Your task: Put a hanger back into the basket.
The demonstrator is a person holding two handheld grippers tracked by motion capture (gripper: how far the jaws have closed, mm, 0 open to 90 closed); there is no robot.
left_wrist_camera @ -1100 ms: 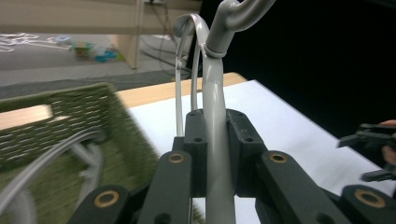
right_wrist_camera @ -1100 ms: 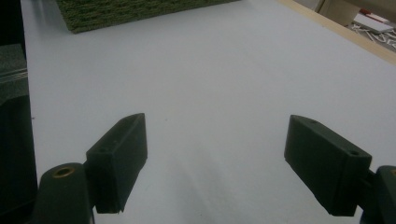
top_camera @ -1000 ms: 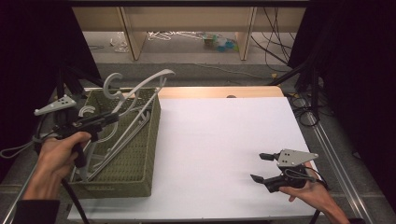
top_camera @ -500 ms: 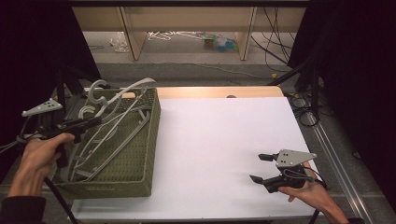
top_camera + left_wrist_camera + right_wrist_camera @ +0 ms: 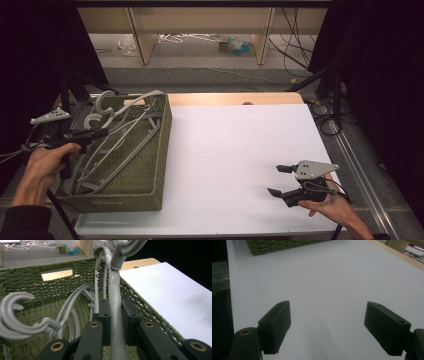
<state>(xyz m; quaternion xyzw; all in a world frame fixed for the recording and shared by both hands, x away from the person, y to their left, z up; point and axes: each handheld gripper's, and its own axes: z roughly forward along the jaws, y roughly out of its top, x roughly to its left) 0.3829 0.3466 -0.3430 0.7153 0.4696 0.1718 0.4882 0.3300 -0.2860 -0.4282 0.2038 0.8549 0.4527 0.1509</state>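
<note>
step: one grey plastic coat hanger [image 5: 115, 315] is clamped at its neck by the left claw [image 5: 115, 315] for lifting clear of the tangled hangers | place: inside green woven basket [image 5: 155, 150], table's left | right claw [image 5: 281, 181] held open, empty, resting on white table [image 5: 235, 150], kept ready

A basket [image 5: 150, 187] sat on the left part of the table [image 5: 235, 150], with the hangers [image 5: 117, 132] lying in it, their hooks toward its far end. My left gripper [image 5: 95, 134] was over the basket's left side, clamped on one hanger [image 5: 115, 297]. My right gripper [image 5: 275, 180] hovered at the table's near right corner, well apart from the basket.
</note>
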